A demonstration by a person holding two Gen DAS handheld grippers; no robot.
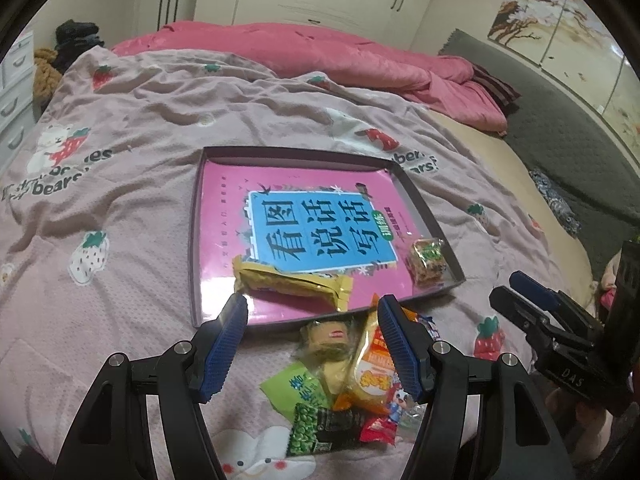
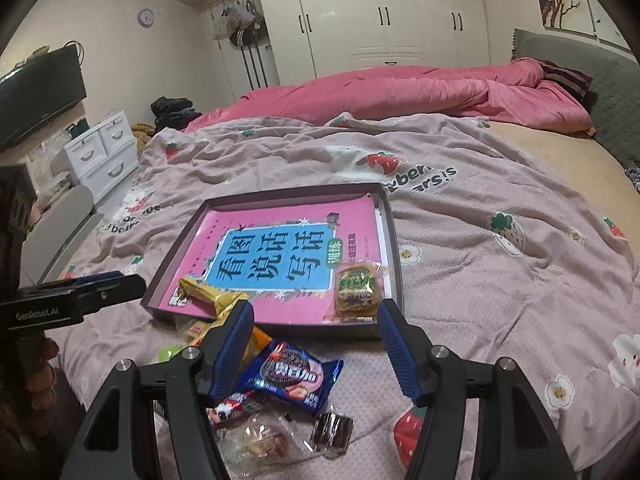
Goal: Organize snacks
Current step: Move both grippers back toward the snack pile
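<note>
Bed (image 2: pixel 500 272): covered by a mauve strawberry-print sheet; a pink quilt (image 2: pixel 400 92) is bunched beyond the tray.

Tray (image 2: pixel 394 264): shallow, dark-walled, laid flat on the sheet. Its floor is filled by a pink book (image 2: pixel 272 256) with a blue title panel.

Left claw (image 1: pixel 312 320): seen hovering over the snack pile in front of the tray, jaws parted about halfway, nothing held between the blue pads.

Right claw (image 2: pixel 316 320): seen above the tray's near wall, jaws parted about halfway, nothing gripped.

Yellow bar wrapper (image 1: pixel 292 284): laid inside the tray at its near left corner.

Blue cookie packet (image 2: pixel 292 376): laid on the sheet just in front of the tray.

Orange chip packet (image 1: pixel 372 372): found in the loose pile in front of the tray, beside a green packet (image 1: pixel 296 392) and a dark green pea packet (image 1: pixel 320 428).

Square green-labelled snack (image 2: pixel 356 288): laid inside the tray at its near right corner.

Dark wrapped sweet (image 2: pixel 332 428): laid on the sheet, nearer than the cookie packet.
</note>
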